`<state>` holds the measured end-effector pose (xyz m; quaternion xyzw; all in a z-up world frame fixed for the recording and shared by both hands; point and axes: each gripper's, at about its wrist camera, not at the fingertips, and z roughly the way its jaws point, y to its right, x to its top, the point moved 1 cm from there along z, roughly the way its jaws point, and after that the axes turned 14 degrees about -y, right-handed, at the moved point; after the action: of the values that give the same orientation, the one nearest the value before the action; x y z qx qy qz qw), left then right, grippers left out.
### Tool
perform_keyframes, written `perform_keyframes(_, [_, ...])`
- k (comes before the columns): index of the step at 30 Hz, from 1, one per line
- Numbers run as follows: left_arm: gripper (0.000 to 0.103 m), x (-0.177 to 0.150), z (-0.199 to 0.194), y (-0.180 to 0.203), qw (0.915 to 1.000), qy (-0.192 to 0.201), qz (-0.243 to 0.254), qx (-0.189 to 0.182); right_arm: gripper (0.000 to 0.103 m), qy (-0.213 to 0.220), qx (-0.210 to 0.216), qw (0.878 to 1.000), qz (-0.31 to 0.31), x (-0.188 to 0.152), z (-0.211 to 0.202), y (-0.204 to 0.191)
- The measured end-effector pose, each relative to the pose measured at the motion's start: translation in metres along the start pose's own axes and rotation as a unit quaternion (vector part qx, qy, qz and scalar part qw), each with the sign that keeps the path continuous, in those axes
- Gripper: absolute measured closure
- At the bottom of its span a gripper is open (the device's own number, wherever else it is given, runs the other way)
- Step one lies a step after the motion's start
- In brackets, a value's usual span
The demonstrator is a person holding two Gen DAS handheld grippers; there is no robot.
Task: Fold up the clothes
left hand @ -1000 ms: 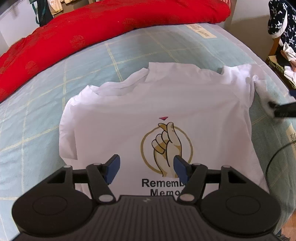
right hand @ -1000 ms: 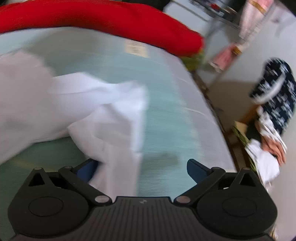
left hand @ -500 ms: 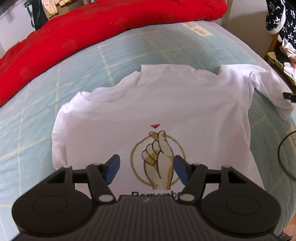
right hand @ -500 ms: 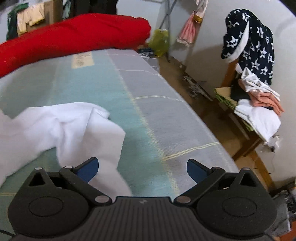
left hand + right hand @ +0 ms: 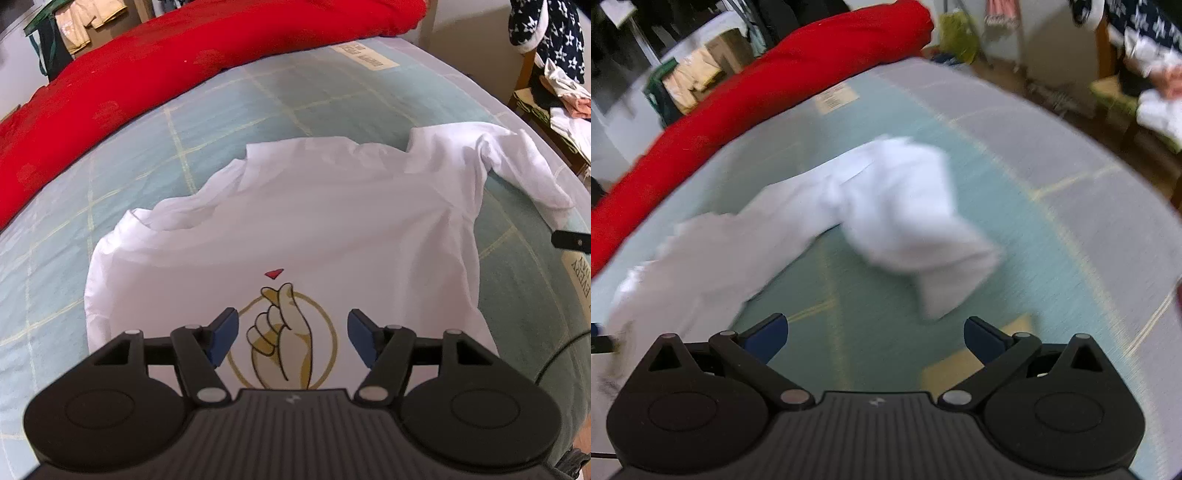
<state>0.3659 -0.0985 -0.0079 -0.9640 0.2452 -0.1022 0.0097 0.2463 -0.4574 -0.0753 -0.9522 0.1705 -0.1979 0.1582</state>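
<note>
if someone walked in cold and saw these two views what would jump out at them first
Probably the white t-shirt spread print-side up across the pale green bed cover, with its gold finger-heart print framed between the open left gripper. Next, the long red quilt bunched along the bed's far edge. In the blurred right view, the open right gripper hovers near the shirt's sleeve.
</note>
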Motion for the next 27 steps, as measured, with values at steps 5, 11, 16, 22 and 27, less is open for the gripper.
perform_keyframes(5, [0.037,0.002,0.003,0.006,1.0000,-0.005,0.003,-0.001,0.000,0.015,0.060,0.998,-0.002,0.003,0.011,-0.008])
perform_keyframes(11, [0.037,0.005,0.005,0.016,0.9999,-0.007,0.014,0.001,0.000,0.070,0.099,0.992,0.037,0.034,0.034,0.003])
perform_keyframes(16, [0.037,0.009,0.010,0.028,0.9996,-0.013,0.027,-0.003,0.000,0.122,0.073,0.987,0.069,0.047,0.032,0.016])
perform_keyframes(22, [0.037,0.017,0.018,0.041,0.9991,-0.019,0.038,-0.007,0.000,0.156,0.039,0.984,0.081,0.051,0.018,0.033])
perform_keyframes(27, [0.037,0.022,0.023,0.046,0.9987,-0.022,0.045,-0.006,0.000,0.145,0.047,0.983,0.103,0.067,0.023,0.050])
